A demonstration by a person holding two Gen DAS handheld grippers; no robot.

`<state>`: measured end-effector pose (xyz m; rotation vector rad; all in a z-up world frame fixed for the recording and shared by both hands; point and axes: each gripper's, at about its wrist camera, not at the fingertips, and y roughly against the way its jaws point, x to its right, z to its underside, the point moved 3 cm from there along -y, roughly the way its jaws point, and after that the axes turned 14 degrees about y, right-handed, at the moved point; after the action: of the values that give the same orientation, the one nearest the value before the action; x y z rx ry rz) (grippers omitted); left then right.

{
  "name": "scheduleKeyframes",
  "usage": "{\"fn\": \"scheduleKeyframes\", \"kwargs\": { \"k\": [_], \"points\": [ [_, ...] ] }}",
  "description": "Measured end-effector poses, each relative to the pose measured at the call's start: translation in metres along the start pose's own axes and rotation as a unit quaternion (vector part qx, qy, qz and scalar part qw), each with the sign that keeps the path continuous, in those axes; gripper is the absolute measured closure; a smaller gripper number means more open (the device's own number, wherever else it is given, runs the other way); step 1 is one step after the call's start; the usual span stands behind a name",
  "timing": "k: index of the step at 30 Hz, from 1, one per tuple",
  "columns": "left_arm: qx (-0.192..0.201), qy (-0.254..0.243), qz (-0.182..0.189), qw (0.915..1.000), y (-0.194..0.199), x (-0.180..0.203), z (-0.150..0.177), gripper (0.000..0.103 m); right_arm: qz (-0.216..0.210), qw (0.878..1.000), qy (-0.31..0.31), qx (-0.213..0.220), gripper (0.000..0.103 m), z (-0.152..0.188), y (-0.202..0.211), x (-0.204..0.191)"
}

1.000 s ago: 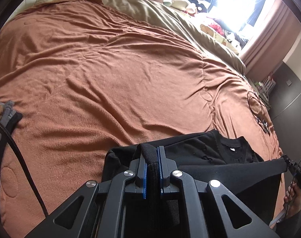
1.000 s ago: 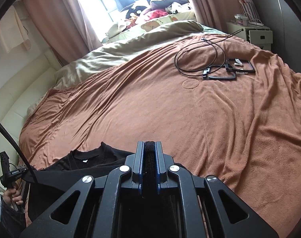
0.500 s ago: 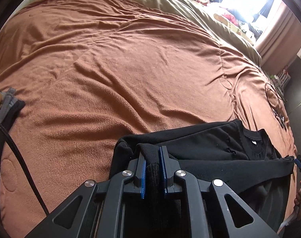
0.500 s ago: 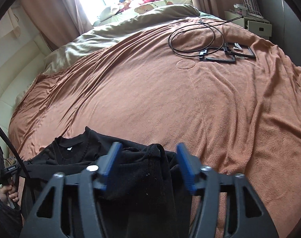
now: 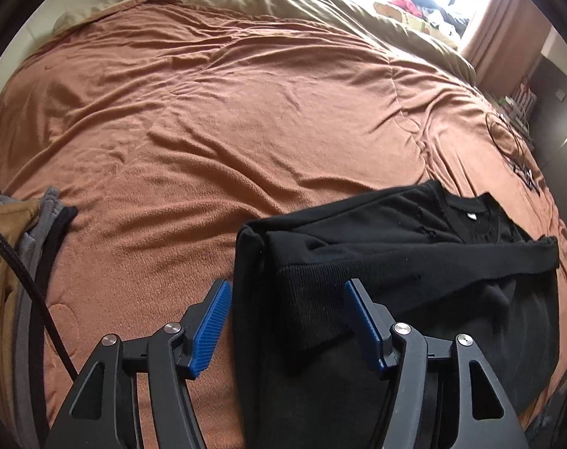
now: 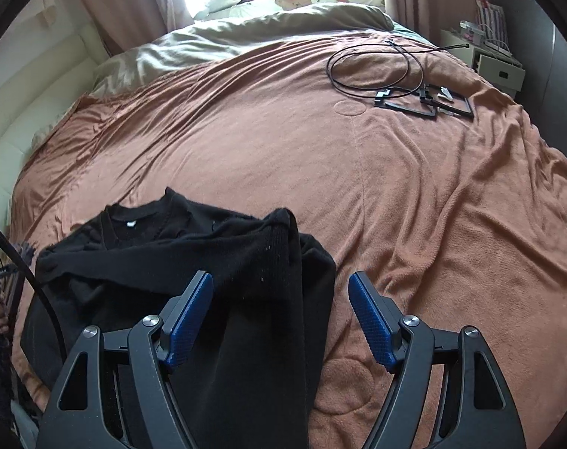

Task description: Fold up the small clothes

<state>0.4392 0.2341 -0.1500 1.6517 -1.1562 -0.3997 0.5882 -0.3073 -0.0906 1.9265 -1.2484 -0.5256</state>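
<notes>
Black knitted sweater [image 5: 414, 262] lies partly folded on the rust-brown fleece blanket [image 5: 227, 119] that covers the bed, at its near edge, with the neckline and its small white label facing up and one sleeve laid across the body. Both grippers stand above it, jaws spread wide with nothing pinched. The left gripper [image 5: 287, 325] has just been opening; a ribbed cuff lies between its blue pads without touching them. The right gripper [image 6: 281, 321] has also just opened, and a fold of the sweater lies between its pads, free of both. Far across the blanket lie a coiled black cable [image 6: 373, 71] and flat black frames [image 6: 425, 101].
</notes>
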Motion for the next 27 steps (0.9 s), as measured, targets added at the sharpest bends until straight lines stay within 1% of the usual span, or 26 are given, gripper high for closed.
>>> {"fn": "scheduleKeyframes", "kwargs": {
  "k": [4, 7, 10, 12, 14, 16, 21, 27],
  "points": [
    [-0.031, -0.049, -0.019, 0.9981, -0.012, 0.008, 0.02, 0.036, 0.011, 0.998, 0.046, -0.042, 0.029, 0.005, -0.011, -0.018],
    [-0.047, -0.069, -0.034, 0.9959, -0.022, 0.008, 0.027, 0.036, 0.025, 0.994, 0.077, -0.066, 0.028, 0.005, -0.023, -0.031],
    [-0.06, -0.083, -0.058, 0.9931, -0.035, 0.006, 0.029, 0.036, 0.035, 0.992, 0.088, -0.085, 0.028, 0.0, -0.034, -0.036],
    [-0.06, -0.085, -0.07, 0.9921, -0.043, 0.006, 0.025, 0.035, 0.046, 0.99, 0.093, -0.096, 0.028, -0.004, -0.044, -0.038],
    [-0.053, -0.082, -0.079, 0.9921, -0.047, 0.006, 0.019, 0.031, 0.064, 0.987, 0.098, -0.107, 0.028, -0.01, -0.057, -0.037],
    [-0.047, -0.079, -0.085, 0.9921, -0.051, 0.006, 0.012, 0.031, 0.077, 0.986, 0.1, -0.11, 0.028, -0.017, -0.068, -0.037],
    [-0.037, -0.081, -0.094, 0.9916, -0.062, 0.012, -0.009, 0.031, 0.113, 0.983, 0.104, -0.105, 0.028, -0.037, -0.088, -0.038],
    [-0.027, -0.074, -0.097, 0.9922, -0.075, 0.017, -0.037, 0.03, 0.126, 0.982, 0.1, -0.098, 0.028, -0.058, -0.107, -0.034]
  ]
}}
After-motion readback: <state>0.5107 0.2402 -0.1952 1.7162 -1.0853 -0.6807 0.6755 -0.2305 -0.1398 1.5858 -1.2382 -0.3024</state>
